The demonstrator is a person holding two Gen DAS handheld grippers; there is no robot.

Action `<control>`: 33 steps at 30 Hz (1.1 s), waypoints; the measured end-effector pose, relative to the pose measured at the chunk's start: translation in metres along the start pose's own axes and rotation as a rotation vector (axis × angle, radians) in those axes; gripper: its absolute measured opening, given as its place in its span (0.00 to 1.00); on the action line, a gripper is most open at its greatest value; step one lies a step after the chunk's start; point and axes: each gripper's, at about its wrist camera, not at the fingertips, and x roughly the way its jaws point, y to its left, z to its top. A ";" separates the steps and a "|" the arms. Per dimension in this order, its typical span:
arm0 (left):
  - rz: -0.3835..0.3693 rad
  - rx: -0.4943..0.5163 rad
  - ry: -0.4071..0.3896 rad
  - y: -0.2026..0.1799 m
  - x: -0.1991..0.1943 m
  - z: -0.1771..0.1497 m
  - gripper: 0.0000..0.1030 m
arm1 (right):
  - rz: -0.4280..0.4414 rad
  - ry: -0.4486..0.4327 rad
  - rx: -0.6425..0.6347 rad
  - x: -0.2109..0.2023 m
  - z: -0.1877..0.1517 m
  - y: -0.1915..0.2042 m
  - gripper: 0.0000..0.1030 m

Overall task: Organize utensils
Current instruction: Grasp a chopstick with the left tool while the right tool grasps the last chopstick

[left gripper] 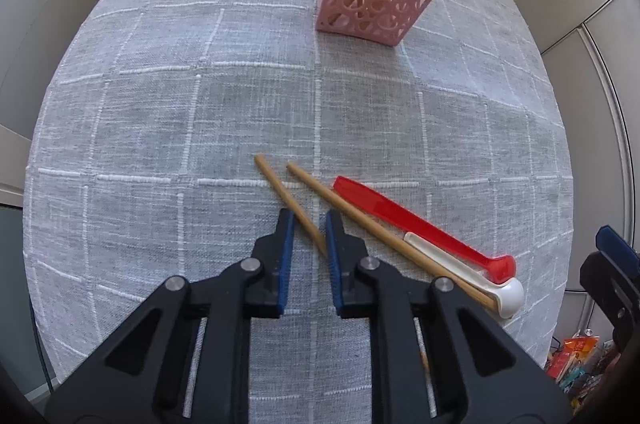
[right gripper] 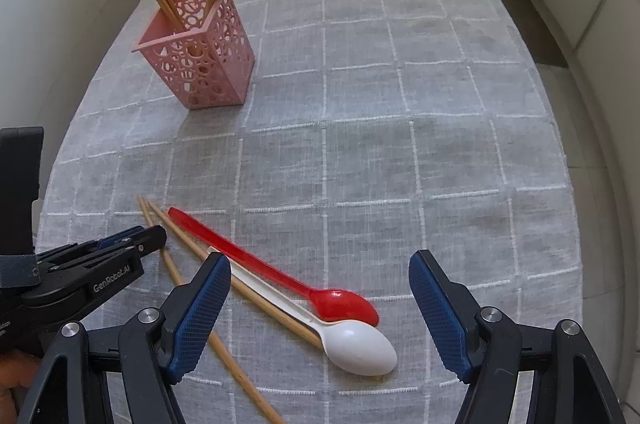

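My left gripper points down at the table, its blue pads closed narrow on one wooden chopstick that crosses diagonally between them. In the right wrist view it sits on that chopstick. A second chopstick, a red spoon and a white spoon lie just right of it. My right gripper hangs open above the red spoon and the white spoon. A pink perforated holder with several chopsticks stands at the far left.
A grey checked cloth covers the rounded table, with pale wall panels close behind and to the sides. Colourful packets lie below the table's right edge. A hand shows at the bottom left.
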 end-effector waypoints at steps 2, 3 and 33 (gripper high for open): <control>0.015 0.024 -0.001 -0.004 0.001 -0.001 0.15 | 0.001 0.006 -0.002 0.002 0.000 0.001 0.76; 0.020 0.032 -0.001 -0.005 0.002 -0.001 0.13 | 0.002 0.008 -0.003 0.003 -0.001 0.001 0.76; -0.030 0.057 -0.141 0.060 -0.074 -0.006 0.06 | 0.239 0.198 -0.117 0.093 0.008 0.084 0.24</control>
